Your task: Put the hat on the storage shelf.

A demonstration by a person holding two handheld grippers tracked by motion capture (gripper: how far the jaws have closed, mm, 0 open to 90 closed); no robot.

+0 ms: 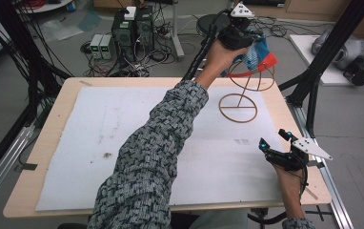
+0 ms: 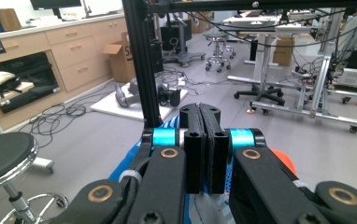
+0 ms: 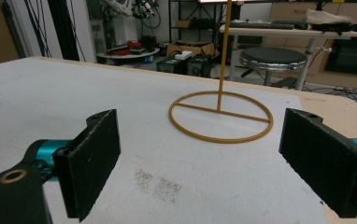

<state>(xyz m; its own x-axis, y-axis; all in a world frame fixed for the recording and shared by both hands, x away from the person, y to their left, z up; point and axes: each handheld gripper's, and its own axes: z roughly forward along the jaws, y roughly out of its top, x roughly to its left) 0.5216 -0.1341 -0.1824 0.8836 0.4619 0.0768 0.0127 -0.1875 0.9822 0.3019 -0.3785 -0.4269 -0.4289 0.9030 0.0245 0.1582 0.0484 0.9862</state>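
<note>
A thin wooden-coloured wire stand [image 1: 237,108] rises from a ring base on the table's far right to an upper ring [image 1: 252,76]. My left gripper [image 1: 247,40] is raised above that upper ring, reaching across from the left, and is shut on a blue, white and red cloth [image 1: 261,56] that hangs over the ring. In the left gripper view the jaws [image 2: 200,109] are pressed together, with the cloth [image 2: 167,125] showing beneath them. My right gripper [image 1: 274,139] rests open near the table's right edge. It [image 3: 202,140] faces the stand's base ring [image 3: 221,116] with nothing between its jaws.
A white mat [image 1: 123,133] covers most of the wooden table [image 1: 51,124]. Black frame posts [image 1: 332,43] stand at the table's right and left. Computers [image 1: 132,28], cables and a stool [image 1: 208,21] crowd the floor behind.
</note>
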